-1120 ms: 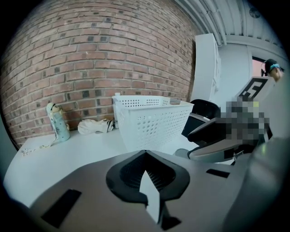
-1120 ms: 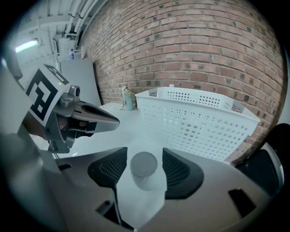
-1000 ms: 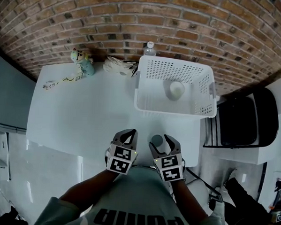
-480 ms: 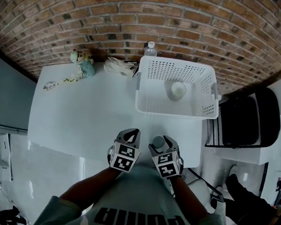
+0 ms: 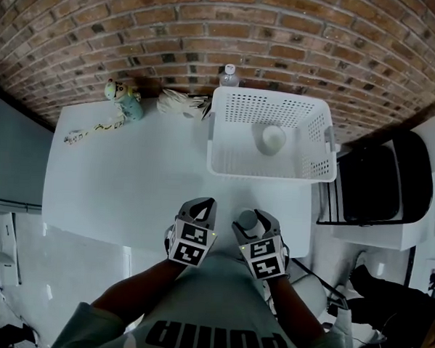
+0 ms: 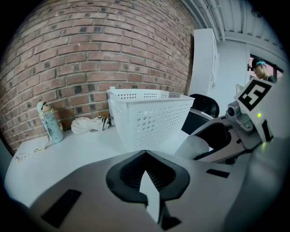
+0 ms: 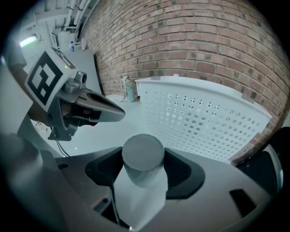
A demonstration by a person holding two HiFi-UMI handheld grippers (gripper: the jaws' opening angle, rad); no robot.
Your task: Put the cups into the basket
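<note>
The right gripper (image 5: 253,224) is working at the near edge of the tabletop (image 5: 130,172), right of its middle. Its jaws have just been closing on an upside-down cup (image 7: 143,154), and both pads appear to be pressing its sides. The grip is sitting high, just under the flat base, probably because that narrower end fits between the jaws. The left gripper (image 5: 200,206) is hovering just beside it with its jaws together and nothing between them, likely keeping out of the way. The basket (image 5: 261,168) is standing at the far right corner, well apart from the grippers. Another pale cup (image 5: 273,138) is already lying inside it.

The jaw bodies are covering the held cup's lower part, so I cannot tell whether its rim is resting on the tabletop or has been lifted. The cup in the basket is too small to tell which way up it is. A bottle (image 5: 228,74) is showing only its top behind the basket.
</note>
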